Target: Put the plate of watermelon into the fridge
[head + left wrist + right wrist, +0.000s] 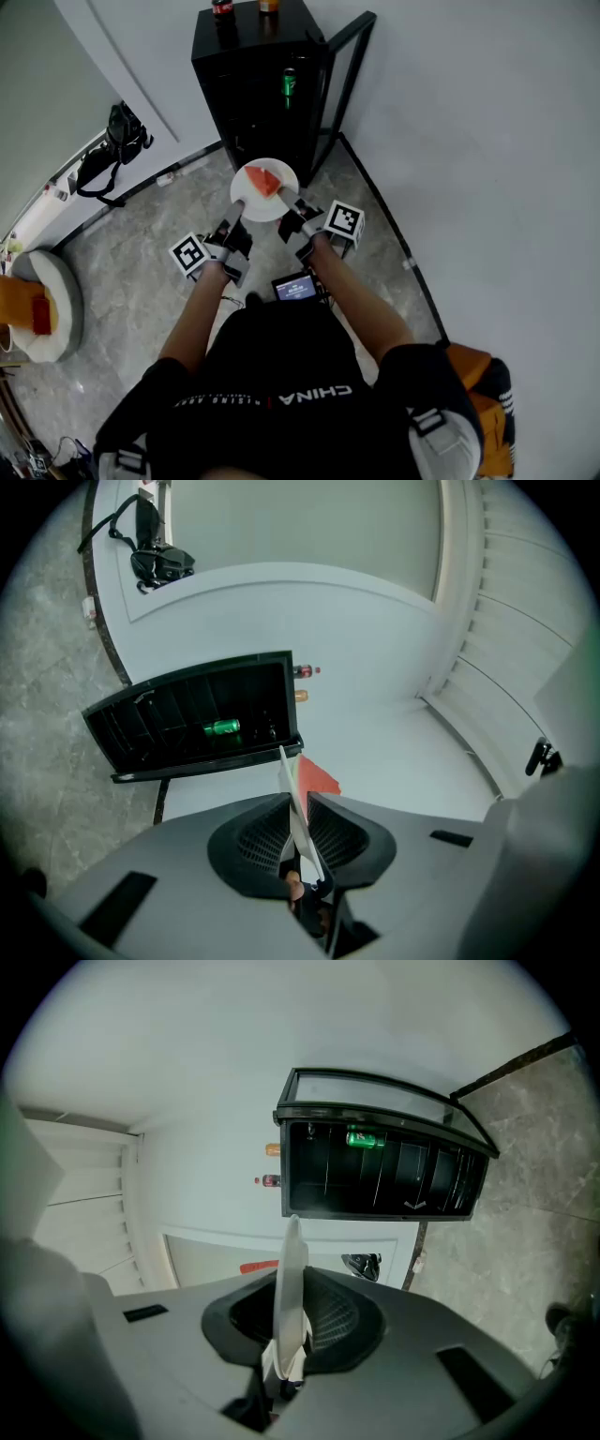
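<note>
Head view looks steeply down; both gripper views, behind their jaws, face the fridge all three share

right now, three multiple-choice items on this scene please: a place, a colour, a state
1. The green can is A) atop the black fridge B) inside the black fridge C) on the floor
2. The round plate under the red watermelon wedge is A) white B) blue C) black
3. That plate is A) on the floor B) gripped by left gripper and right gripper C) shelved
Key: B, the can shows within the open interior; A, white rim shows; B, both pairs of jaws pinch its rim.
</note>
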A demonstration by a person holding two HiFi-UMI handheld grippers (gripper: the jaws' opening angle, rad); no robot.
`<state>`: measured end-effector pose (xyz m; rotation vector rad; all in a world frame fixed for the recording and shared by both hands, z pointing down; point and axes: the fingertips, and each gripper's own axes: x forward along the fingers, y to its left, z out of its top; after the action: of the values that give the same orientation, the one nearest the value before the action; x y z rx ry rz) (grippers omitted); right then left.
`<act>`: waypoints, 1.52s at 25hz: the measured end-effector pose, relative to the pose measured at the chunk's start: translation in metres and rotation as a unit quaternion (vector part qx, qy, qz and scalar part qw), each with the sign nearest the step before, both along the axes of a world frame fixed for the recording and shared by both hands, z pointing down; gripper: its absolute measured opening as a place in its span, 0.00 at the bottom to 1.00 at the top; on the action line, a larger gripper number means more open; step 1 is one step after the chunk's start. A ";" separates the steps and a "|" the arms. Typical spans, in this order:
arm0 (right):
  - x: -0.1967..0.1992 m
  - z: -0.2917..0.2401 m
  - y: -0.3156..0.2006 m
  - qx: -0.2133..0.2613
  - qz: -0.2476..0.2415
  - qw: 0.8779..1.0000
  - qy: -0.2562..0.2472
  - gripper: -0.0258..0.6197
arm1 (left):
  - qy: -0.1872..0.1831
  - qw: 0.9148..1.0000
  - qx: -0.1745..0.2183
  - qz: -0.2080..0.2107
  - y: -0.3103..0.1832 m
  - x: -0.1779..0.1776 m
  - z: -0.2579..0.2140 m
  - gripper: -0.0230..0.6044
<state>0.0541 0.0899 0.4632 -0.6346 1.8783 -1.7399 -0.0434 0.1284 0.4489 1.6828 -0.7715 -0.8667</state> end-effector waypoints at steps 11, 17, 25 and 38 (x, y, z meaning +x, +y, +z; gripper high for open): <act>0.003 -0.002 0.003 -0.003 0.005 1.000 -0.005 0.12 | -0.012 1.000 0.005 0.007 0.002 0.003 -0.002 0.14; 0.007 0.002 0.003 -0.003 0.004 1.000 -0.004 0.12 | -0.013 1.000 0.005 0.010 0.002 0.007 0.002 0.14; 0.019 0.007 0.001 -0.004 0.004 1.000 -0.003 0.12 | -0.017 1.000 0.005 0.011 -0.001 0.019 0.006 0.14; 0.062 0.013 -0.013 -0.010 -0.009 1.000 -0.008 0.12 | -0.028 1.000 0.002 0.003 -0.011 0.063 0.008 0.14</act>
<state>0.1159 0.0766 0.4762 -0.6115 1.8643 -1.7722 0.0200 0.1170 0.4572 1.7187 -0.8018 -0.8211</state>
